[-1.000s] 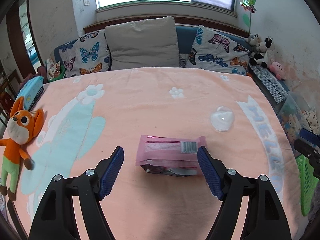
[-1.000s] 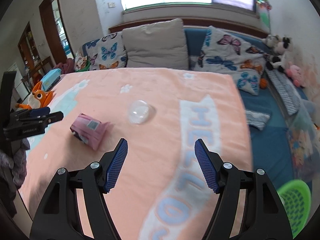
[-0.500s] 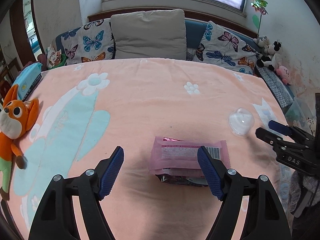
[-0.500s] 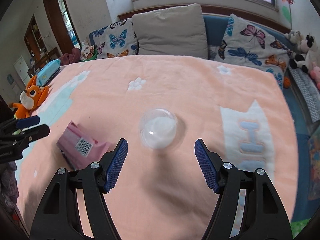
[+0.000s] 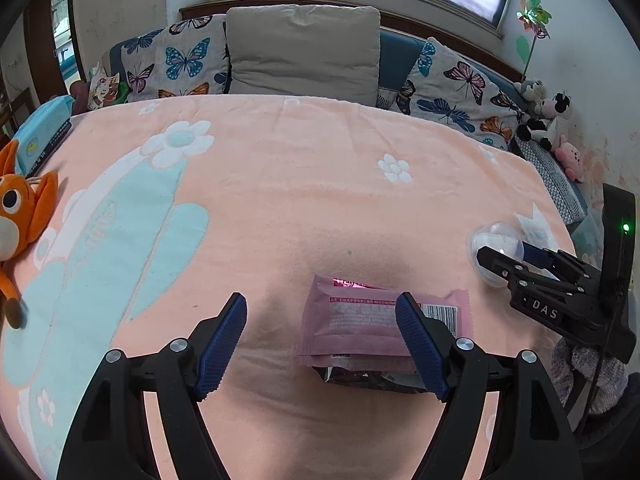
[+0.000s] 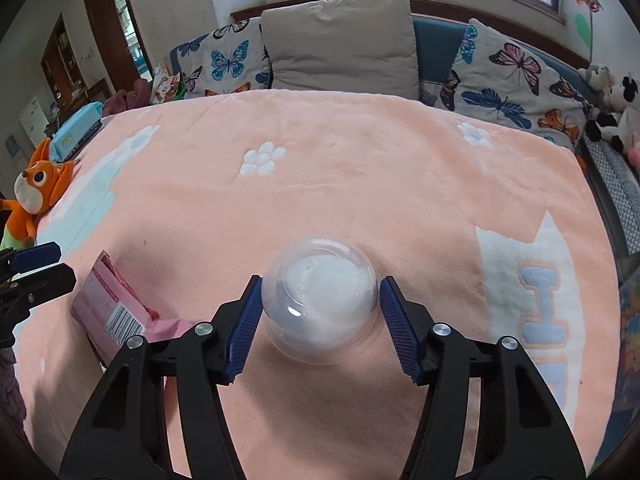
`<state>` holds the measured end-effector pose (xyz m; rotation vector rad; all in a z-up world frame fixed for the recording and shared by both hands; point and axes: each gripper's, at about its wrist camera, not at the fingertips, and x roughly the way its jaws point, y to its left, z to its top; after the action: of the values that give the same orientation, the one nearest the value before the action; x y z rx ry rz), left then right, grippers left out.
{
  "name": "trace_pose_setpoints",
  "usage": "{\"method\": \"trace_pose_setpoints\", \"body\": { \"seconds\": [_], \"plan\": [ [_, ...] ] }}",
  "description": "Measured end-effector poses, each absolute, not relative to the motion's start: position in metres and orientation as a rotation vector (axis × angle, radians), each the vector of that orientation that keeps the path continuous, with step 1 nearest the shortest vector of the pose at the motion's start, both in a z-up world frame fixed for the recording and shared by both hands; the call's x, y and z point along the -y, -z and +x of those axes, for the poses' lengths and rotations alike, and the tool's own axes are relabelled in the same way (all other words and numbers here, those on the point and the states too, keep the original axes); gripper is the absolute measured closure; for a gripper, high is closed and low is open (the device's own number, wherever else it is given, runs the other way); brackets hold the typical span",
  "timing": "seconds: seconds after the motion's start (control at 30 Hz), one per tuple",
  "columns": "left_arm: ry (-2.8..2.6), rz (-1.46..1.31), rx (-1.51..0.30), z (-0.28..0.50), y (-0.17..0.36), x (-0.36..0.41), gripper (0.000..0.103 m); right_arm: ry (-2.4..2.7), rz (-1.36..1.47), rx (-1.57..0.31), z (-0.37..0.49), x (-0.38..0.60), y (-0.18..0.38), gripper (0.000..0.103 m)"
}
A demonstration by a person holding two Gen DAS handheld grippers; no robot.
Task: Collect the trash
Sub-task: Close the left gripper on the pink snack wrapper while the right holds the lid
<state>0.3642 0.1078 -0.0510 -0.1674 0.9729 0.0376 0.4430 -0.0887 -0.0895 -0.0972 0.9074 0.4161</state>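
Both your grippers sit lower and closer to trash than a second ago. Right gripper (image 6: 320, 322) pitched steeply down, jaws closing around clear dome cup (image 6: 320, 300) between pads, narrow gaps either side. Left gripper (image 5: 320, 350) also tilted down, jaws wide; pink wrapper (image 5: 372, 328) lies on blanket (image 5: 280, 184) under its right pad (image 5: 420, 350), off-centre.

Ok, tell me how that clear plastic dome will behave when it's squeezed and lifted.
The clear dome looks thin-walled, so it probably flexes or crumples. Its smooth, curved sides may slip from the right hand-held gripper, whose jaws are closing around it. Mostly hollow, with something white inside, it is likely light.
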Motion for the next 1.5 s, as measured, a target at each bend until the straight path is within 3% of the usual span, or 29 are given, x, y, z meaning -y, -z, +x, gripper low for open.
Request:
{"method": "trace_pose_setpoints", "body": {
  "seconds": [0.47, 0.67, 0.87, 1.07, 1.23, 1.27, 1.37, 1.5],
  "plan": [
    [0.05, -0.31, -1.059, 0.383, 0.084, -0.112, 0.025, -0.431, -0.091, -0.844, 0.392, 0.13, 0.054, 0.043],
    [0.088, -0.345, -1.049, 0.376, 0.085, -0.109, 0.045, -0.414, -0.079, -0.84, 0.371, 0.148, 0.05, 0.043],
    [0.11, -0.359, -1.028, 0.36, 0.074, -0.103, 0.082, -0.401, -0.051, -0.825, 0.343, 0.163, 0.039, 0.043],
    [0.141, -0.326, -0.982, 0.338, 0.054, -0.085, 0.099, -0.382, -0.033, -0.796, 0.312, 0.18, 0.024, 0.043],
    [0.176, -0.295, -0.957, 0.325, 0.036, -0.076, 0.099, -0.364, -0.024, -0.783, 0.289, 0.193, 0.014, 0.043],
    [0.189, -0.292, -0.959, 0.325, 0.034, -0.074, 0.095, -0.361, -0.023, -0.781, 0.285, 0.196, 0.013, 0.043],
    [0.177, -0.238, -0.948, 0.325, 0.029, -0.072, 0.051, -0.351, -0.022, -0.778, 0.276, 0.202, 0.011, 0.043],
    [0.188, -0.112, -0.937, 0.331, 0.029, -0.063, 0.039, -0.343, -0.02, -0.776, 0.272, 0.208, 0.008, 0.043]
  ]
}}
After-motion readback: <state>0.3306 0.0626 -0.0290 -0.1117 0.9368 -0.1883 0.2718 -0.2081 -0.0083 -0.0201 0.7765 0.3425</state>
